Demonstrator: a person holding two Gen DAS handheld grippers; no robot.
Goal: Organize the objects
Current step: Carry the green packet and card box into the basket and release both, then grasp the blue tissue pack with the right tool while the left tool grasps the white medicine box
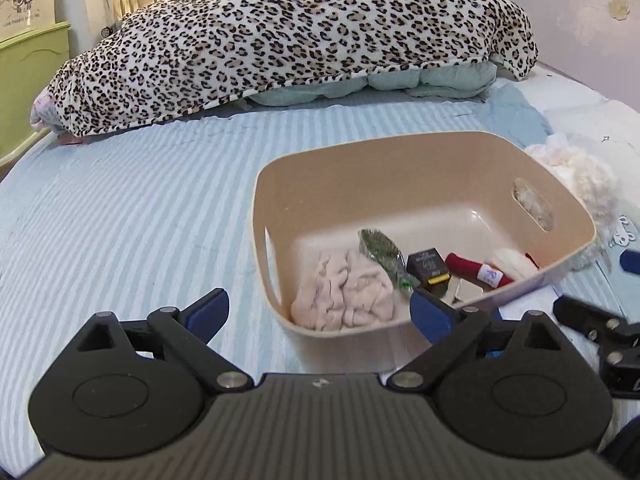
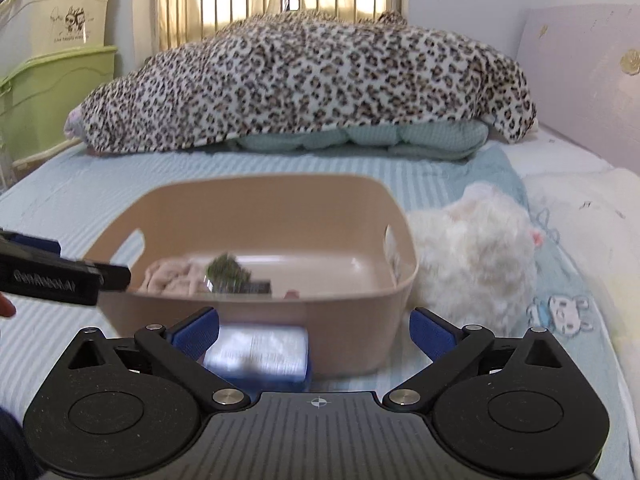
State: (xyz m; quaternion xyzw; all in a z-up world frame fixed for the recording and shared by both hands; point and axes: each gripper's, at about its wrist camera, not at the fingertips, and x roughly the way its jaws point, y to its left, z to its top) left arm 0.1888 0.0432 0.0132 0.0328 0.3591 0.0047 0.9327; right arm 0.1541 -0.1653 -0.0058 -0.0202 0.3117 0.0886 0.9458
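While fingers gape: one bin [image 1: 420, 168], one packet [image 2: 256, 350].

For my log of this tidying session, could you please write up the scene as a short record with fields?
surface: bed with striped sheet
container: beige bin
in bin: pink cloth, green packet, black box, red roll
outside bin: white fluffy toy, white packet
left gripper: open
right gripper: open, the white packet between its fingers

The bin [image 1: 424, 184] sits on the bed [image 1: 120, 220], with the blanket heap [image 1: 288, 36] behind it, a plush toy [image 2: 476, 248] touching its right side and a packet [image 2: 258, 354] lying just before it
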